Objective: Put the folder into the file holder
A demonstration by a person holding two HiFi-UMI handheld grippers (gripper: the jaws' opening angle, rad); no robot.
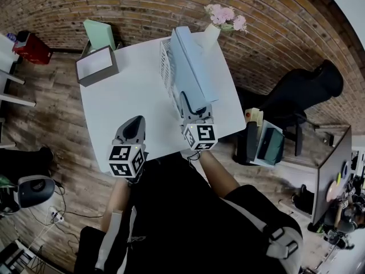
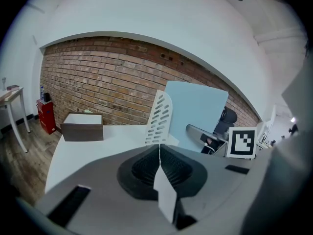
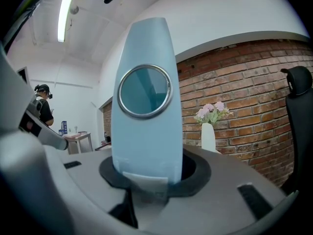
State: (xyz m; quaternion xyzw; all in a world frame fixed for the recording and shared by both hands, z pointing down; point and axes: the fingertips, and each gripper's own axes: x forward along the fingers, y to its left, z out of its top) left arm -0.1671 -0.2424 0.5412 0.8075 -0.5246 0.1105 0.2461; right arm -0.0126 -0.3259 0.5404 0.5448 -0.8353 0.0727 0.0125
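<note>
gripping folder (image 1: 191,67): right hand-held gripper (image 1: 191,111) | closed, empty: left hand-held gripper (image 1: 134,128) | vase (image 1: 210,36) near file holder (image 1: 166,67)

Head view: white slotted plastic file holder (image 1: 166,61) mostly hidden behind pale blue flat folder (image 1: 193,67). Folder's near end buried in right claw (image 1: 191,108).

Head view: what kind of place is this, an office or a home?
Probably an office or studio: a white table with a file holder on it, a black office chair beside it, an exposed brick wall behind.
</note>
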